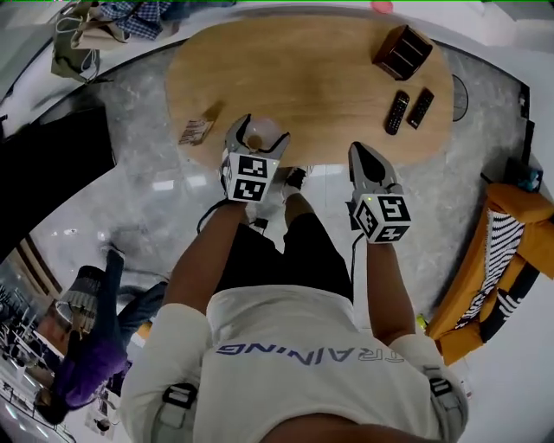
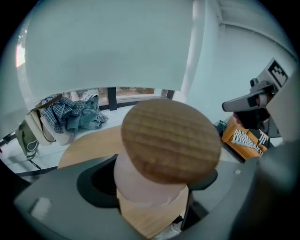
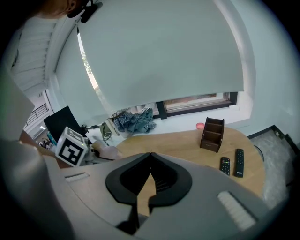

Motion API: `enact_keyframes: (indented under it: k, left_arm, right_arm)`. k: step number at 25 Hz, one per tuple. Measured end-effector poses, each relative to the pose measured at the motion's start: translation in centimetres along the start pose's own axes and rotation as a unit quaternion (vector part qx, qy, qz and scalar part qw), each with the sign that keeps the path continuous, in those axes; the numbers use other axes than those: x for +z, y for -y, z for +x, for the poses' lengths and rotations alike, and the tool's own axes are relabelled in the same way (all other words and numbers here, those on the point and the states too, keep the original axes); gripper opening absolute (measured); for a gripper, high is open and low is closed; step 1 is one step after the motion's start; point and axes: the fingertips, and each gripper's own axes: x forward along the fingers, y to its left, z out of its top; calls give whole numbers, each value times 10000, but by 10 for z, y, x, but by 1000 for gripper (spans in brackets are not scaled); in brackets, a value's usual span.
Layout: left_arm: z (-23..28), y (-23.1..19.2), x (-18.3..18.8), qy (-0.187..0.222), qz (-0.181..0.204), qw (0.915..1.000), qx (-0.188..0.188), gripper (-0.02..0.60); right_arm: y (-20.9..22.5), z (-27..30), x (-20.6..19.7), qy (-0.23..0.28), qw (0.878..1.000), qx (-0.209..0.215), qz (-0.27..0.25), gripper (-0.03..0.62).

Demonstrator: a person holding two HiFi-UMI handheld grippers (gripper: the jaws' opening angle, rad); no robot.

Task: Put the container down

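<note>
**While the container hangs by the table's edge, a clean landing is no sure thing**

As the eye runs in from the left, there's a heap of clothes [image 1: 130, 17] off the far end of the oval table [image 1: 320, 78]. Next comes a small striped card [image 1: 196, 131] lying on the wood. It looks like a barcode, but nothing on it can be read.

Just right of it, the left gripper [image 1: 258, 137] is clamped on the container [image 2: 154, 187], jaws spread wide around its pale body. Its wooden lid [image 2: 171, 140] leans towards the camera. It sits over the near edge of the table, and whether its base touches the wood I cannot tell.

That's the danger. Let go while it's leaning or partly past the rim, and it may well tip and drop to the stone floor. Release it from too high and the lid could jump off. Drift left and it may land on the card and rock.

Further right, the right gripper [image 3: 149, 173] hovers by the table's rim with its jaws together and nothing between them, so it can't steady anything.

Beyond it lie two remotes [image 1: 396, 112] and a wooden organiser [image 1: 403, 52], well clear, their print too small to read.

The only legible writing is on the person's shirt [image 1: 294, 350]: upside down, it seems to read "TRAINING". The marker cubes carry patterns only.
</note>
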Motion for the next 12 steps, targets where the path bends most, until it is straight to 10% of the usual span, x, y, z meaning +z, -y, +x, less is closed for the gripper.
enact_keyframes:
  k: [12]
  left_arm:
    - [150, -9, -60, -843, 98, 9963, 154, 402]
  right_arm:
    - [25, 54, -55, -483, 9987, 84, 169, 17]
